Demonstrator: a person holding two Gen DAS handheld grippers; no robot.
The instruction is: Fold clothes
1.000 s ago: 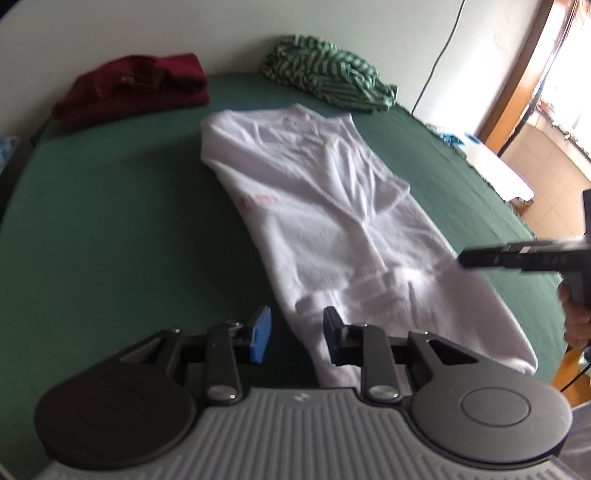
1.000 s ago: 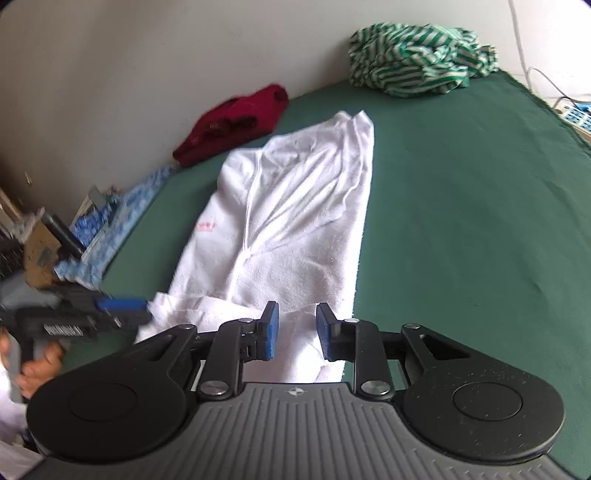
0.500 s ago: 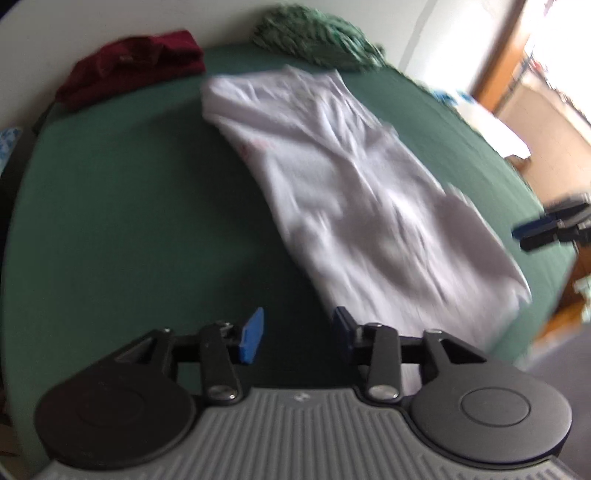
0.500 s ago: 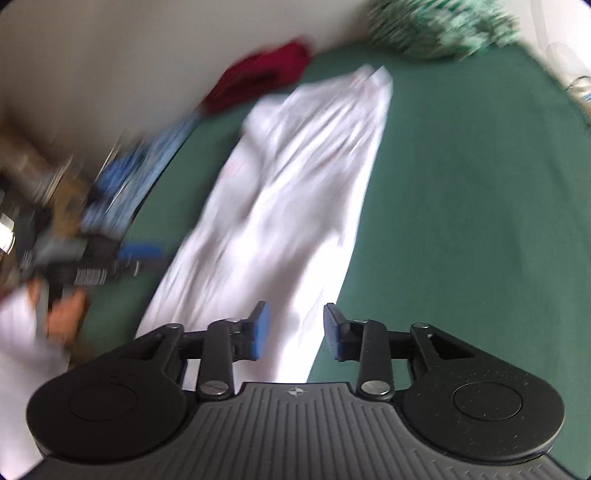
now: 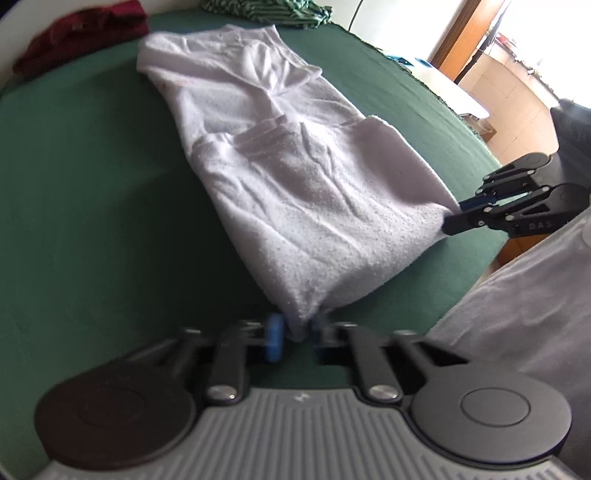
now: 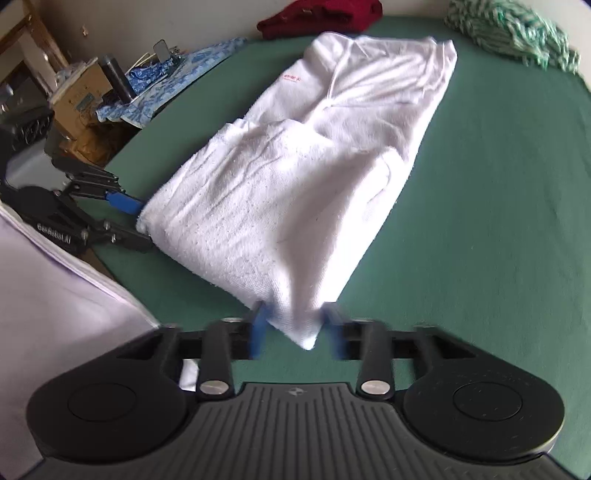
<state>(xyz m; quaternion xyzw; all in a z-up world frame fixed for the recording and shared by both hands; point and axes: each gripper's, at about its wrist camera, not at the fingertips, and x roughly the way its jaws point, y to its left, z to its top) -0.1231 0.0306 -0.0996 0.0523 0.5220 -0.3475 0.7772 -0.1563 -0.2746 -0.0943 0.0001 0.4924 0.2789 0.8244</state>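
Observation:
A white garment (image 5: 295, 184) lies lengthwise on the green table (image 5: 92, 203), folded into a long strip; it also shows in the right wrist view (image 6: 295, 184). My left gripper (image 5: 295, 334) has the near left corner of the garment between its fingers, closing on it. My right gripper (image 6: 295, 332) has the near right corner between its fingers, with some gap still showing. Each gripper shows in the other's view: the right gripper (image 5: 452, 218) at the cloth's right corner, the left gripper (image 6: 142, 218) at its left corner.
A dark red garment (image 5: 81, 33) and a green striped garment (image 5: 266, 9) lie at the table's far edge. In the right wrist view, blue patterned cloth (image 6: 173, 77) and boxes (image 6: 77, 92) sit left of the table. The table's near edge (image 5: 480, 273) is close.
Both grippers dropped to the garment's near end and came around its two corners. The near hem is lifted and pulled toward me.

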